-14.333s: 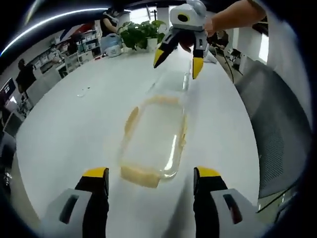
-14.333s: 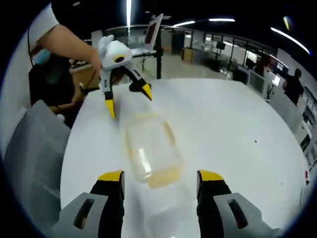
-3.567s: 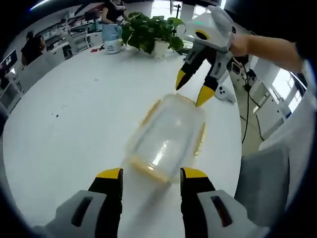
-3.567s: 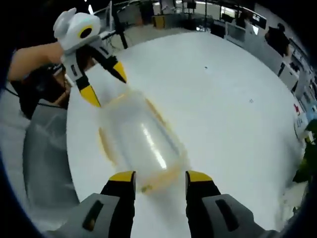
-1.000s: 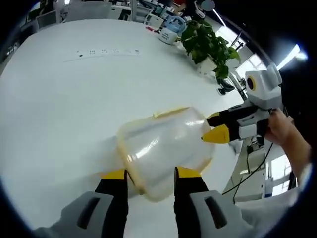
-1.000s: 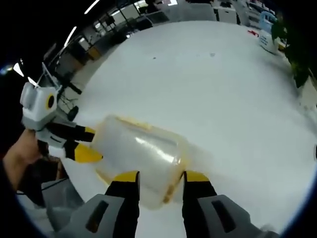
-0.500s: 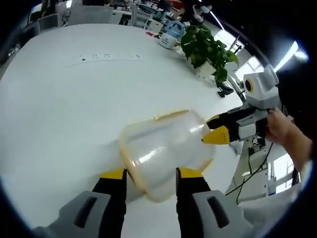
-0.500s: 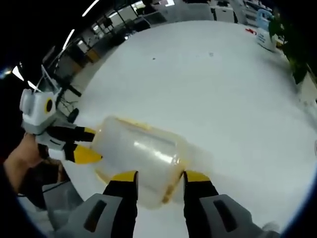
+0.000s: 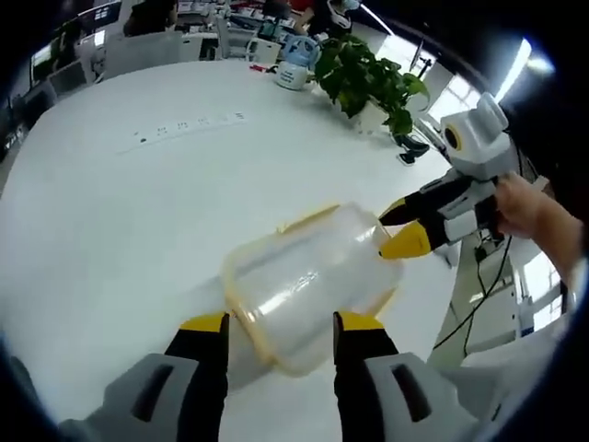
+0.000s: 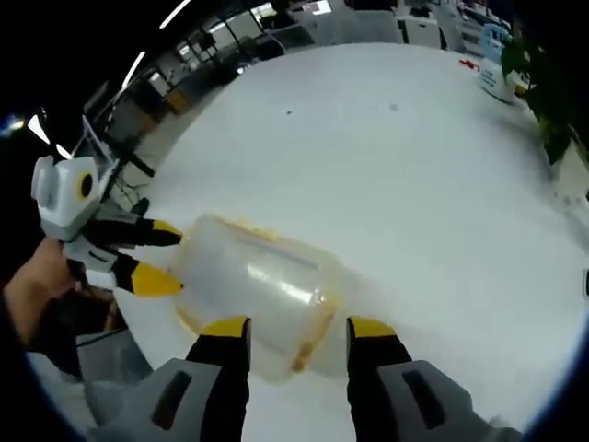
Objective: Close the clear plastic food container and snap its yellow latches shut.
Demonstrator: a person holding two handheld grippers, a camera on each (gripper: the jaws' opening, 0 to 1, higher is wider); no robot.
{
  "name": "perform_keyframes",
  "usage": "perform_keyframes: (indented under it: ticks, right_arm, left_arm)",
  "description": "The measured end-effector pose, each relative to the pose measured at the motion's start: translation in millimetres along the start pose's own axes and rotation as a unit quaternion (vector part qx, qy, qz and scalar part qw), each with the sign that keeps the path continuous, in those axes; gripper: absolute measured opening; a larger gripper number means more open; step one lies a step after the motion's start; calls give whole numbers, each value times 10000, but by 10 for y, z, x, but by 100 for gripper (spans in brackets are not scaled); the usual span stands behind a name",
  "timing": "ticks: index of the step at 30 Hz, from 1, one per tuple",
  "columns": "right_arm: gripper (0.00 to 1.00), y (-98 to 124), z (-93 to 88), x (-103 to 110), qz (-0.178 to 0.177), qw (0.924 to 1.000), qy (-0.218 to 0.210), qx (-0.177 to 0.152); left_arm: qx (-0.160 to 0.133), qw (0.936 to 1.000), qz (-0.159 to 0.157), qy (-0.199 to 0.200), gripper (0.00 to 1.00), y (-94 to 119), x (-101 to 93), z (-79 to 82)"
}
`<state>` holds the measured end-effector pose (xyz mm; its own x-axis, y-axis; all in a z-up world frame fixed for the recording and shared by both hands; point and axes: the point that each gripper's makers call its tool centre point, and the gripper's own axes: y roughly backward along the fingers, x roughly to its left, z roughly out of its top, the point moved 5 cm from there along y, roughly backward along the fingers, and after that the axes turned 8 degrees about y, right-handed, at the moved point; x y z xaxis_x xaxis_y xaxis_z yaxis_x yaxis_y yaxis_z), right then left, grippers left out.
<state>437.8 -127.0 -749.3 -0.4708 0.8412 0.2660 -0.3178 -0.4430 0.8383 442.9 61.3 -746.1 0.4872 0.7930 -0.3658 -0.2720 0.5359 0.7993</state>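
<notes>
container (image 9: pixel 308 276) between both grippers' fingers | left gripper (image 9: pixel 279 324) open | right gripper (image 10: pixel 292 326) open (table (image 10: pixel 442 157))

my left claw (image 9: pixel 278 324) and right claw (image 10: pixel 292 330) share a look: grey plastic jaws with black inner faces and yellow tips.

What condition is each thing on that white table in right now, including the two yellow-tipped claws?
Clear plastic food container with yellow latches: lid on, lying on the white table.
Left gripper: open, jaws astride one container end.
Right gripper: open, jaws astride the opposite end.
Green potted plant: upright.
</notes>
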Motion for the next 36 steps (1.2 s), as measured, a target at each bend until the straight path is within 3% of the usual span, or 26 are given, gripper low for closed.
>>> perform_keyframes:
  ticks: [4, 6, 13, 24, 30, 36]
  right_arm:
    - [45, 38, 51, 32, 53, 9993, 378, -58]
    - [48, 53, 74, 24, 20, 9984, 560, -90]
    - [45, 79, 102, 42, 46, 9942, 1071, 30]
    - [41, 90, 102, 82, 223, 9897, 1393, 236]
    - [37, 113, 100, 106, 311, 9846, 1660, 462]
    - [38, 109, 104, 202, 490, 9714, 2264, 523]
  left_arm:
    - [72, 9999, -47, -146, 46, 22, -11, 6]
    - [131, 9990, 76, -431, 47, 55, 21, 26]
    - [132, 9977, -87, -660, 47, 116, 8, 81]
    - [225, 9954, -162, -913, 47, 165, 0, 119]
    - [338, 9916, -271, -1217, 46, 154, -52, 128]
    - [471, 9867, -512, -1470, 43, 165, -127, 133]
